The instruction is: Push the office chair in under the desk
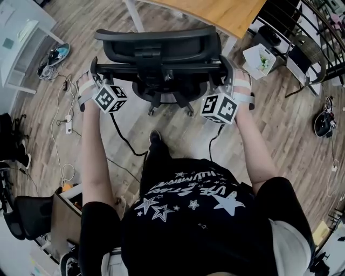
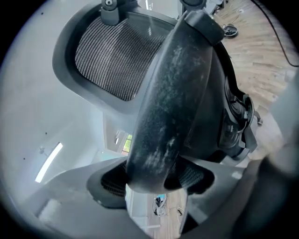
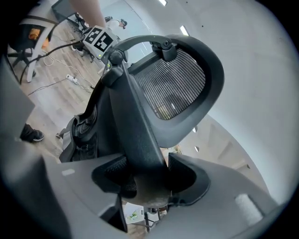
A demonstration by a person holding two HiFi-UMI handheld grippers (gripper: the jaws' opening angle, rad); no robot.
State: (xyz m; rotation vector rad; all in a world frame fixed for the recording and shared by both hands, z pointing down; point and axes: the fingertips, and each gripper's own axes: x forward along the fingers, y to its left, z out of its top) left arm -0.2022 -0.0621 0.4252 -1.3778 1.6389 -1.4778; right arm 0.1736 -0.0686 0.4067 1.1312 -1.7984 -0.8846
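A black office chair (image 1: 161, 48) with a mesh back (image 2: 112, 56) stands right in front of me, its back toward me and its seat facing a wooden desk (image 1: 226, 13) with white legs. My left gripper (image 1: 92, 75) is shut on the chair's left armrest (image 2: 173, 93), which fills the gap between the pads (image 2: 112, 182). My right gripper (image 1: 230, 78) is shut on the right armrest (image 3: 135, 126) in the same way. The chair's wheeled base (image 1: 170, 102) rests on the wood floor, just short of the desk's near edge.
A white printed box (image 1: 260, 59) and a black metal rack (image 1: 302, 48) stand right of the chair. Cables and a power strip (image 1: 67, 124) lie on the floor at left, near a white cabinet (image 1: 19, 38). Another black chair (image 1: 27, 215) is at lower left.
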